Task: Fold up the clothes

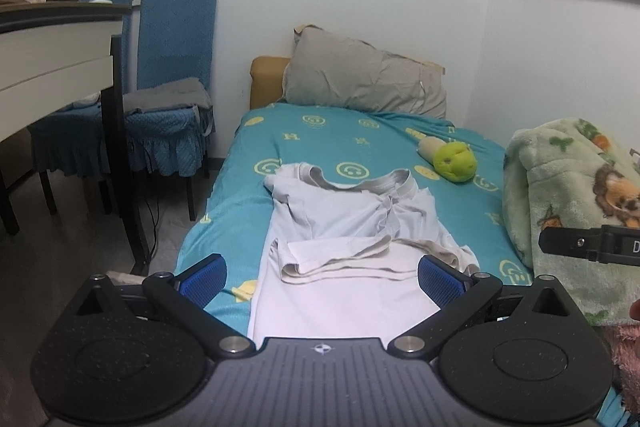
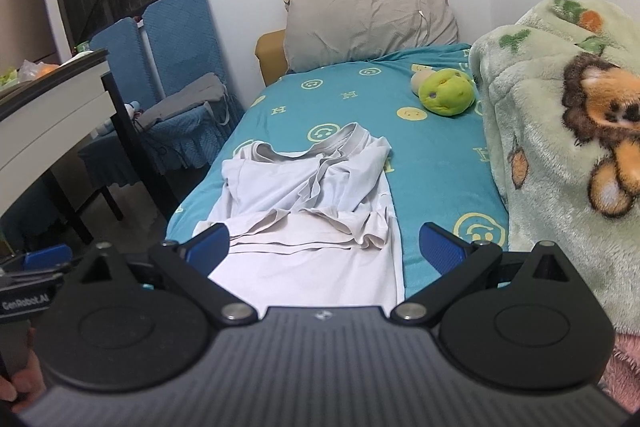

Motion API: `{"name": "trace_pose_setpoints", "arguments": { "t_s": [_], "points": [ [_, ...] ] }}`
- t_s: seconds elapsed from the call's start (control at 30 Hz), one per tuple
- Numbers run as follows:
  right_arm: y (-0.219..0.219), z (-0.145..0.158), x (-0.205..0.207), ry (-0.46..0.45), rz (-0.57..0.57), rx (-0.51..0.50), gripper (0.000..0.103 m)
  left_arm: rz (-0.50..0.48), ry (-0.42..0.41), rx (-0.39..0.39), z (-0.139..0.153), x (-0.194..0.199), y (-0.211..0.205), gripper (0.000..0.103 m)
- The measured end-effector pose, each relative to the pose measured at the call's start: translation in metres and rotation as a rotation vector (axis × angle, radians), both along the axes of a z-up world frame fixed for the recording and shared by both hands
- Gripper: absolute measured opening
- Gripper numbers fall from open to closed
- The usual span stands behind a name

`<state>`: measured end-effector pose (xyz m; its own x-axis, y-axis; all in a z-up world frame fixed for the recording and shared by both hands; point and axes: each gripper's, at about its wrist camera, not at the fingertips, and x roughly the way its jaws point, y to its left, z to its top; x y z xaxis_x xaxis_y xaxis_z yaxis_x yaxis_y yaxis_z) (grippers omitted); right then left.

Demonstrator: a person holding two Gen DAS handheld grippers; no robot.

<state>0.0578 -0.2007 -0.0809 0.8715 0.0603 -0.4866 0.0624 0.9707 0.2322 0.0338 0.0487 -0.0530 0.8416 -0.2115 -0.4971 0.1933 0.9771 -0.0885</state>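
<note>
Hovering both tools wide apart, nothing held: left tool (image 1: 322, 273), right tool (image 2: 324, 247). White T-shirt (image 2: 308, 195) lies mid-bed (image 2: 436, 163), sleeves folded in, hem toward the near edge. Pinch both hem corners together, lift evenly, fold toward the collar.
</note>
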Motion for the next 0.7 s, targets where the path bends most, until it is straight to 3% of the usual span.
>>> {"name": "trace_pose_setpoints", "arguments": {
  "t_s": [0.4, 0.57, 0.7],
  "points": [
    [-0.001, -0.001, -0.001, 0.005, -0.011, 0.003, 0.103, 0.001, 0.042, -0.03, -0.004, 0.004, 0.0, 0.103],
    [-0.004, -0.005, 0.0, 0.026, -0.023, 0.027, 0.103, 0.023, 0.226, -0.139, -0.021, 0.021, 0.009, 0.103],
    [-0.012, -0.012, 0.003, 0.066, -0.047, 0.081, 0.103, 0.079, 0.405, -0.288, -0.046, 0.037, 0.026, 0.103]
  ]
}}
